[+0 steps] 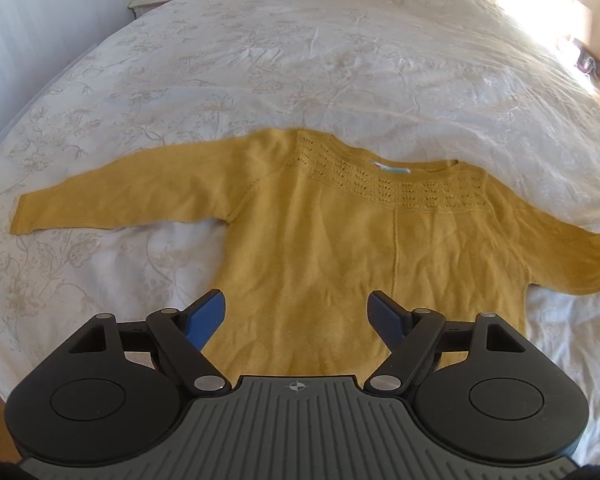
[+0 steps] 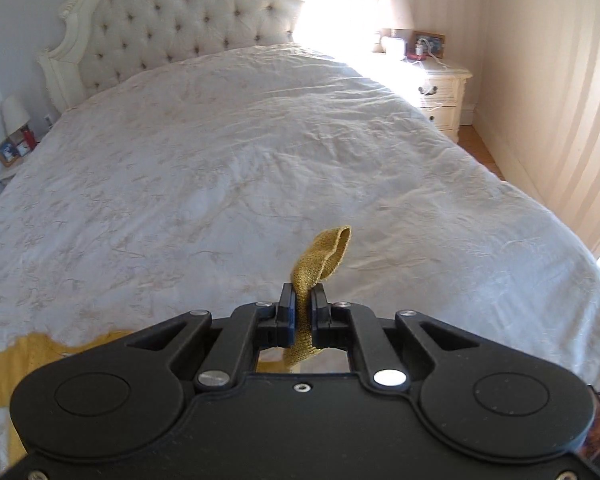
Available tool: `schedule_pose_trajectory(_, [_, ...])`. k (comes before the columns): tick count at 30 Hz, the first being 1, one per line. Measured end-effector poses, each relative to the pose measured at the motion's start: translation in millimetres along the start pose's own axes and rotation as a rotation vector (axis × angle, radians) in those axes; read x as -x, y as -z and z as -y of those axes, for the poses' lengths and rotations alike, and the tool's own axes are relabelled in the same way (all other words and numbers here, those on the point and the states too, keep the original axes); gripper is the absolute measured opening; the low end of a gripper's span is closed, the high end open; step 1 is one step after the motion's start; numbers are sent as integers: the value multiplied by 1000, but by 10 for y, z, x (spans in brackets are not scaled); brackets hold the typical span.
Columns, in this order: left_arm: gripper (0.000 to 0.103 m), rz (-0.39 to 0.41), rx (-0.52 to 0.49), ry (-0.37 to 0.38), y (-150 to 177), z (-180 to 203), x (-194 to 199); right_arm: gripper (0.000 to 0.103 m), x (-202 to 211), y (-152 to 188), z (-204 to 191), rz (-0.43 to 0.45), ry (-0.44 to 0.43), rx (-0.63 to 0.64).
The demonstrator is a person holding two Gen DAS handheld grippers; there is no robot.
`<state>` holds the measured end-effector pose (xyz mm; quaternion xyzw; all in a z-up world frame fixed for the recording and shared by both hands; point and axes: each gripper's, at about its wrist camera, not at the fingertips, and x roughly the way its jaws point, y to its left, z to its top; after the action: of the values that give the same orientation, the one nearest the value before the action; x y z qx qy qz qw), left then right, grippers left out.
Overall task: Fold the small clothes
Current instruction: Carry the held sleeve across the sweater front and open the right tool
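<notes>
Because the right hand-held gripper pinches only the cuff of the mustard sweater spread on the bed ahead of the unclenched left hand-held gripper, the knit may slip free mid-fold.

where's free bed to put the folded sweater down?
Most of the bedspread is bare: the stretch from the sweater neckline up to the headboard, and the strip left of its body under the spread sleeve. The near edge is crowded: the sweater lies there, the open left tool above its hem, the right tool pinching the other sleeve.
</notes>
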<state>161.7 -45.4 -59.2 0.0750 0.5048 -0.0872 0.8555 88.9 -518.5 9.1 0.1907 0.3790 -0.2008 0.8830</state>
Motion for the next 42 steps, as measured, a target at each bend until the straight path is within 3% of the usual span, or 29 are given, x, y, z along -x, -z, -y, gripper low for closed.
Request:
schedule_pose_trajectory(6, [78,2,-5,-12,-7,-544,-64,13,-275,234,-1409,-66,-268,67])
schedule_pose_trajectory(11, [78,-21,2,-19,5,-958,-153,13,-715,608,-2517,-156,-406,124])
schedule_pose_trajectory(18, [78,-35,21,-44,-9,-1471,-249,14,-1213,1263,-3528,-278,-446,168])
schedule_pose_trajectory(21, [78,-40,33,-55,-32,-1636,-294,23,-1254,1449,-3732,-283,-470,154])
schedule_pose_trajectory(25, [75,-51,50,-43,-65,-1753,-383,25,-1204,1544,-3771,-241,-491,112])
schedule_pose_trajectory(27, [68,-60,64,-26,-79,-1780,-441,45,-1164,1580,-3720,-224,-460,114])
schedule_pose_trajectory(31, [63,-70,66,19,-180,-1715,-587,57,-1074,1713,-3412,-224,-369,136])
schedule_pose_trajectory(36, [60,-20,8,55,-327,-1385,-742,80,-1016,1955,-2901,-265,-252,169])
schedule_pose_trajectory(42, [59,15,-82,136,-426,-840,-1009,86,-1067,2209,-2415,-304,-147,181])
